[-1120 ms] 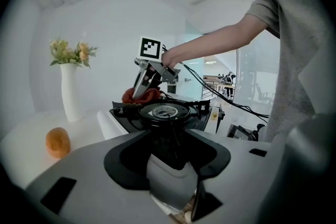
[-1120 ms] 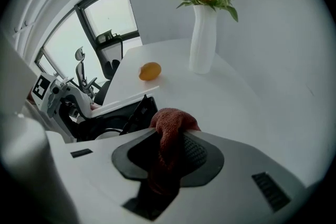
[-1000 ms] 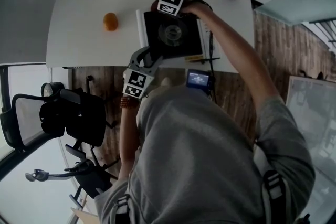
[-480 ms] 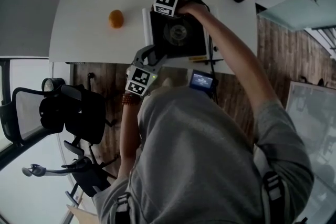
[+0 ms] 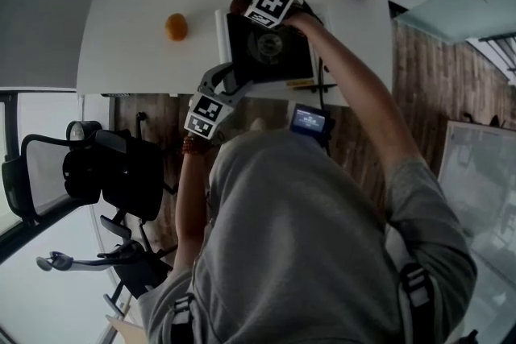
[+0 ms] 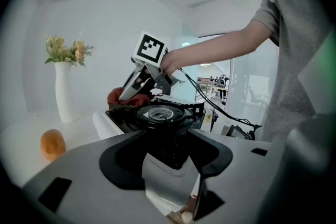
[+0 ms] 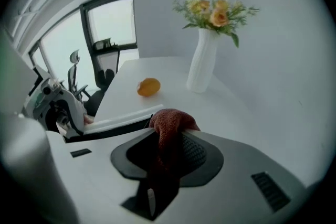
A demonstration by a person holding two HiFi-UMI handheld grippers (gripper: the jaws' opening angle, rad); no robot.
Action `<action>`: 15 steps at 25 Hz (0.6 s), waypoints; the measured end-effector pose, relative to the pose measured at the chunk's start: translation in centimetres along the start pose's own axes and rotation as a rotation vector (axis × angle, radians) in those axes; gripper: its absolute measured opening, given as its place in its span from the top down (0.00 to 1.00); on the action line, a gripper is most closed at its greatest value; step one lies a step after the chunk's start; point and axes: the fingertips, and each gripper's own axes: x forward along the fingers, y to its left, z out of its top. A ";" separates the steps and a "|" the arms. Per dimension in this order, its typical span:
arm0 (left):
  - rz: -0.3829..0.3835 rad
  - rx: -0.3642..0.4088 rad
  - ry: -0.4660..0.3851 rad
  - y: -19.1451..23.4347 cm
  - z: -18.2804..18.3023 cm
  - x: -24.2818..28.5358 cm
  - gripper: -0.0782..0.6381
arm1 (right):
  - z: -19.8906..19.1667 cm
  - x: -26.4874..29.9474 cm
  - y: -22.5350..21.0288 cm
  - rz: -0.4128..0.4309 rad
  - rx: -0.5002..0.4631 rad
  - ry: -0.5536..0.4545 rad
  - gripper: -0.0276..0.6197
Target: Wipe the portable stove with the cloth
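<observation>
The portable stove (image 5: 270,52) is set at the white counter's (image 5: 129,44) near edge. The red cloth (image 7: 170,119) is held at its far-left corner, clamped in the right gripper (image 7: 167,138) — jaws just eased wider. The left gripper (image 6: 167,140) is held open at the near-left corner — its jaws just widened, nothing gripped.

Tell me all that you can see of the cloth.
The cloth is rust-red, with a rough, terry-like weave. It is bunched into a lump between the jaws of the right gripper, which pinch it though they have just been opening slightly. Seen from the left gripper view, it rests on the far corner of the stove. Its full shape is hidden.
</observation>
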 end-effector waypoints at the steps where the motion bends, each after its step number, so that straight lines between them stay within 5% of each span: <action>1: 0.002 0.004 -0.015 0.2 0.6 -0.4 0.54 | 0.1 -0.6 -0.3 -0.008 0.041 -0.049 0.77; 6: 0.059 0.027 -0.166 1.6 5.8 -2.7 0.55 | 1.9 -7.2 -1.2 -0.107 0.130 -0.339 0.77; 15: 0.351 0.011 -0.424 4.2 14.9 -5.3 0.57 | 2.4 -22.6 1.2 -0.377 0.280 -0.858 0.77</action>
